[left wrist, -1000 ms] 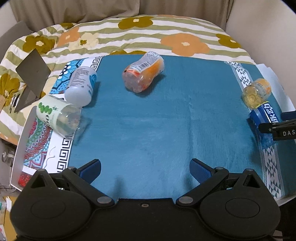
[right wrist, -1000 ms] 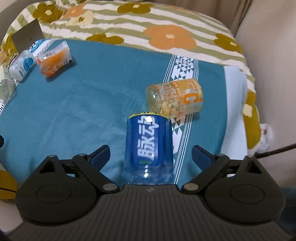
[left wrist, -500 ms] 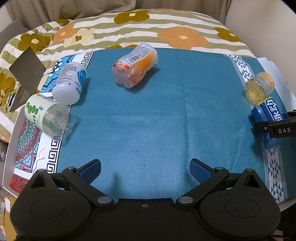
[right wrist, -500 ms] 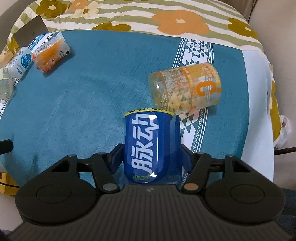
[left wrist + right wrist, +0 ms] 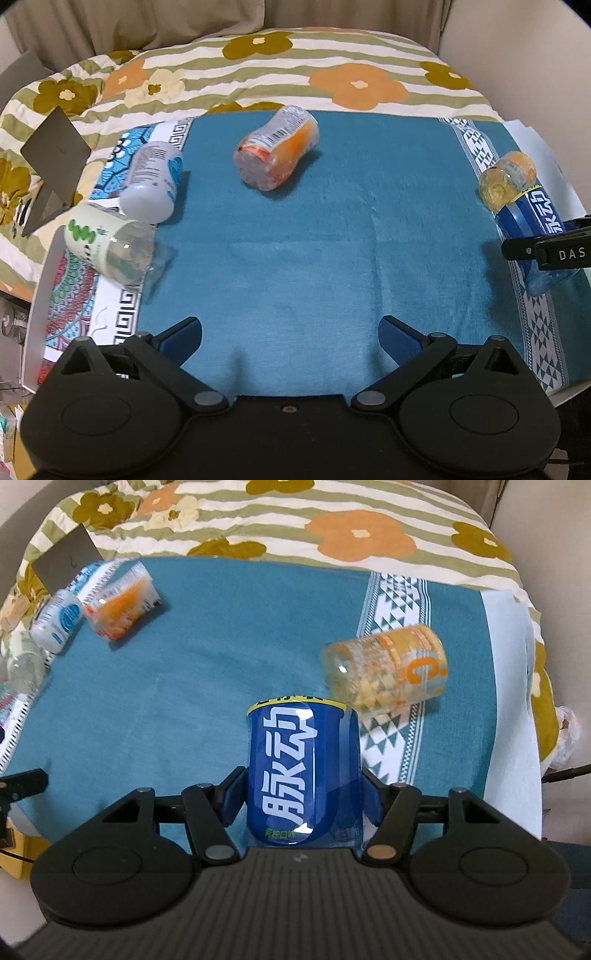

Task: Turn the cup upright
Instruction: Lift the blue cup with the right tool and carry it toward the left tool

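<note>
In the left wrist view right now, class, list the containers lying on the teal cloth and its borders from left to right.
Green-print clear cup → white bottle with light blue label → orange-filled cup → yellow cup → blue cup, which the right gripper is shut on.

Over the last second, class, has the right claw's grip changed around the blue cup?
Yes. The right claw, earlier spread wide, has shut on the blue cup, which lies beside the yellow cup.

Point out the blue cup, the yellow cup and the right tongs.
blue cup [image 5: 295, 760]: right wrist view, label front.
yellow cup [image 5: 388, 672]: right wrist view, side wall.
right tongs [image 5: 301, 799]: right wrist view, midway between fingertips.
</note>
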`<state>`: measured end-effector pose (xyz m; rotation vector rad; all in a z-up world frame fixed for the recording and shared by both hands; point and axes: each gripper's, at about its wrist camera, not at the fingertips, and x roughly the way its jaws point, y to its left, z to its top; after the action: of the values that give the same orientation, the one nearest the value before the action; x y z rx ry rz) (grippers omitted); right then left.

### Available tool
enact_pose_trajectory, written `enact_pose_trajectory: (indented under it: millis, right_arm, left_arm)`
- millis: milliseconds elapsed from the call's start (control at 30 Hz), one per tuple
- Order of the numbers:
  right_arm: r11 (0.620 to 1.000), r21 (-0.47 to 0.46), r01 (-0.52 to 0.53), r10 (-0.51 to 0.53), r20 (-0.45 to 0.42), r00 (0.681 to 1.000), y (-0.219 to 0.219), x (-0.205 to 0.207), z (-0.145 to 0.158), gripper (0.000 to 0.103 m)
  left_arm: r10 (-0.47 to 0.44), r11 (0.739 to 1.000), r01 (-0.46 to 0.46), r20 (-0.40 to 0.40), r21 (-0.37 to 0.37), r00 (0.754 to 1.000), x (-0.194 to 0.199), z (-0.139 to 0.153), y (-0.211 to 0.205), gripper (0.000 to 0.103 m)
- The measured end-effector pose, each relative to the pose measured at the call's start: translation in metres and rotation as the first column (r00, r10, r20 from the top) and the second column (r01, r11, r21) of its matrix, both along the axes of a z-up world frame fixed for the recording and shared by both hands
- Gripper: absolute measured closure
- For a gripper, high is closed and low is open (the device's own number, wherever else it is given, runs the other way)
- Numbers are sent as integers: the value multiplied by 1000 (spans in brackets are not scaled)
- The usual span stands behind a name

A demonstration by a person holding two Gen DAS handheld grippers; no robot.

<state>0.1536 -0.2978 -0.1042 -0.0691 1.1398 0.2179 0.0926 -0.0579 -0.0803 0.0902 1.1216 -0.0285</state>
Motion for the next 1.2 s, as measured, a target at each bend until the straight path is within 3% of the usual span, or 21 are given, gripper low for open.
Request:
enact_pose_trajectory:
  millis: [300,633,1000,1133,1200]
  right_arm:
    - [999,49,3,-3,10,1000,59,-19,27,25]
    - [997,26,78,-76,-49,996,139,-25,-9,25]
    - [979,-30,200,-202,-83,976,154,-25,-34,25]
    - [976,-22,217,-218,-98,971,153,-25,-37,19]
    - [975,-33,220,-222,-95,970,153,-25,-37,9]
  left_arm:
    - [10,1000,-9,22,-14,1000,-20,15,35,0]
    - [8,1000,-8,-6,-22,1000,-33,5,79,0]
    - [-10,1000,9,-26,-27,1000,-25,-4,94,0]
    - [-27,999,26,-31,-26,999,-23,-5,93,0]
    - [-30,999,29,-32,-24,999,-22,-5,92,0]
